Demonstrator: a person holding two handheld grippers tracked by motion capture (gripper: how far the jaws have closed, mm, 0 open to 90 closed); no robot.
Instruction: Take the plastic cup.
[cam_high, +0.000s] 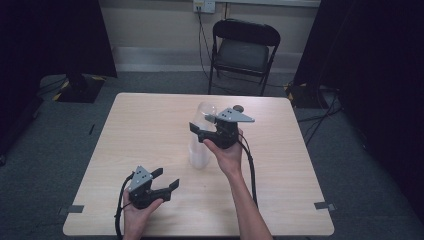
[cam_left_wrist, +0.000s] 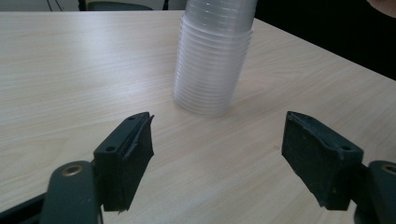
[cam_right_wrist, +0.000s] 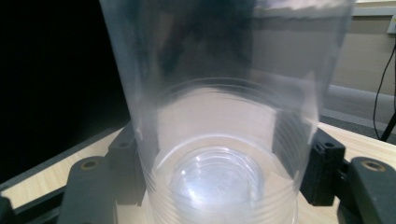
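A tall stack of clear plastic cups (cam_high: 199, 152) stands upright near the middle of the light wooden table (cam_high: 145, 125). My right gripper (cam_high: 202, 131) is at the upper part of the stack. In the right gripper view the top clear cup (cam_right_wrist: 224, 93) sits between the black jaws of the right gripper (cam_right_wrist: 219, 172), which press on its walls, with the nested rims of the stack showing below. My left gripper (cam_high: 167, 179) rests near the table's front edge, open and holding nothing. In the left gripper view the left gripper (cam_left_wrist: 217, 149) points at the cup stack (cam_left_wrist: 212, 60), well short of it.
A black folding chair (cam_high: 242, 50) stands on the grey carpet beyond the far edge of the table. Dark curtains hang at both sides. Cables run down the back wall and along the floor at the right.
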